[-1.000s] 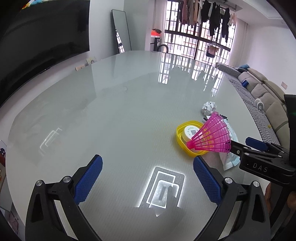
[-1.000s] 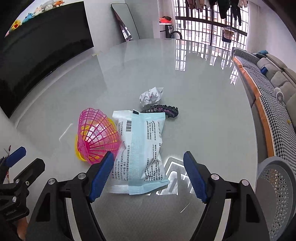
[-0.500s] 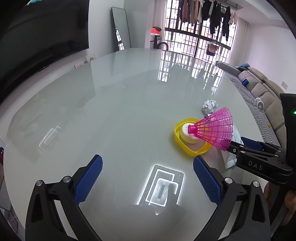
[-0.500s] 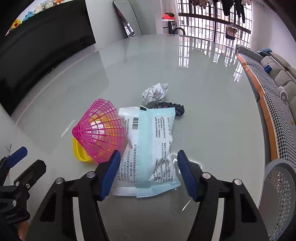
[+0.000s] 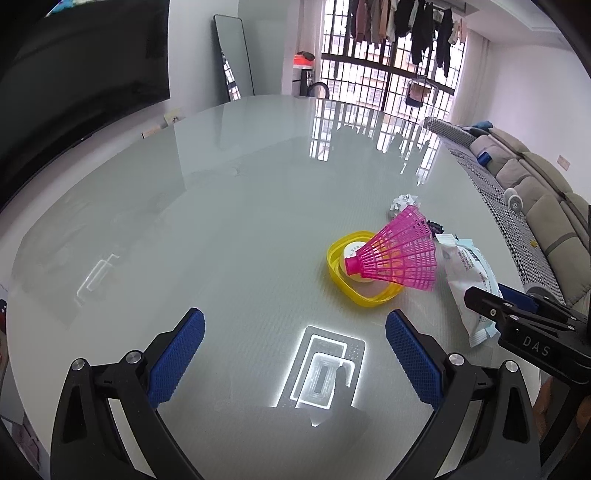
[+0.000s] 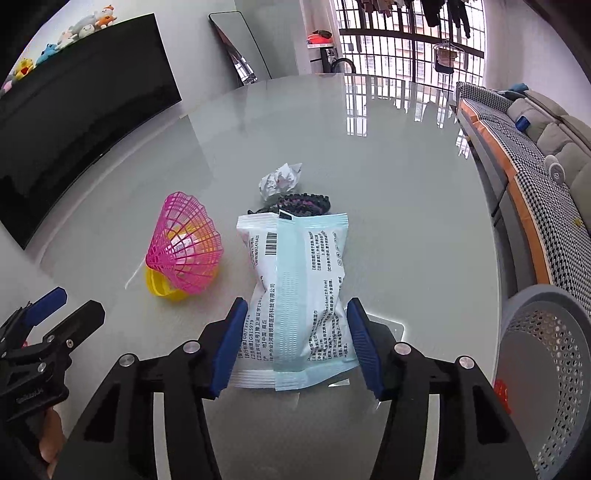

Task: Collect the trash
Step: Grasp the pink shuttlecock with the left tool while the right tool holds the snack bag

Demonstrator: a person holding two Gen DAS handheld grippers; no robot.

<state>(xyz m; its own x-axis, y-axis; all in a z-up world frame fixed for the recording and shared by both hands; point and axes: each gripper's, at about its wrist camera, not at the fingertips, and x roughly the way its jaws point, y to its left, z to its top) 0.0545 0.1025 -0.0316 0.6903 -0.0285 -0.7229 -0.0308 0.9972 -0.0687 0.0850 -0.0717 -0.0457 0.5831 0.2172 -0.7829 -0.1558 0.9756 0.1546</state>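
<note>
Where right jaws straddle packet (image 6: 295,291), bin (image 6: 546,354) shows rightward

Around you, taking glass table (image 5: 229,229) as landmark: black TV (image 6: 74,122) on wall left of it, plush toys (image 6: 59,40) lined on TV's top edge. Leaning mirror (image 5: 232,59) beyond far edge. Barred window (image 6: 399,40) with hanging clothes (image 5: 402,22) behind. Grey sofa (image 5: 535,184) right of table.

"DAS" on right gripper (image 5: 517,301); "GB15979" on packet (image 6: 295,288).
</note>
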